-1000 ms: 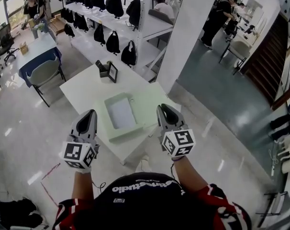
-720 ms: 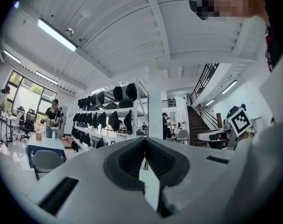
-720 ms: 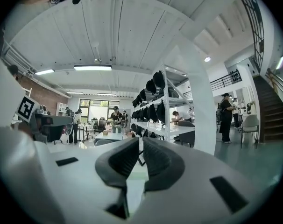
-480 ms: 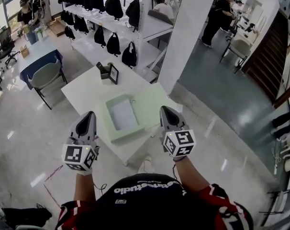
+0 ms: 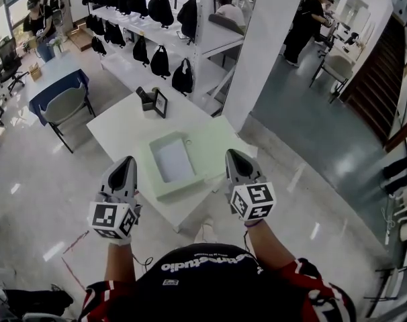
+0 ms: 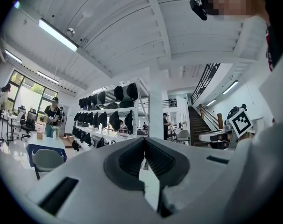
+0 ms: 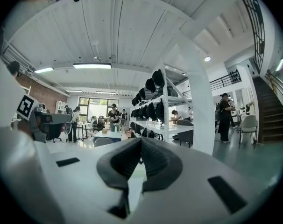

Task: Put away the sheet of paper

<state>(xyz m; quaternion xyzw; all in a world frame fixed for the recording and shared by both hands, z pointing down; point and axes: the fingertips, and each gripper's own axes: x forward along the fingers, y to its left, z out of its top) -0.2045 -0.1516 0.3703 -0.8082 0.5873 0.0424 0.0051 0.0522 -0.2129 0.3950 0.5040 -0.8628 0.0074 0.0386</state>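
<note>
A white sheet of paper (image 5: pixel 172 161) lies flat inside a shallow light green box (image 5: pixel 158 146) on the white table (image 5: pixel 123 123). The box's flat green lid (image 5: pixel 213 146) lies open to the right. My left gripper (image 5: pixel 124 168) hovers at the box's near left corner and my right gripper (image 5: pixel 234 159) by the lid's near right edge, both over the table's front edge. In the left gripper view the jaws of the left gripper (image 6: pixel 144 143) meet with nothing between them. The right gripper (image 7: pixel 141 143) looks the same in its own view.
A black framed stand and holder (image 5: pixel 150 100) sit at the table's far side. Behind are white shelves with several black bags (image 5: pixel 160 59), a white pillar (image 5: pixel 264 45), a grey chair (image 5: pixel 62 102) by a blue-draped table, and people farther off.
Both grippers stay almost where they were, near the table's front edge. The head view has shifted slightly, so the table sits a little higher in it.
</note>
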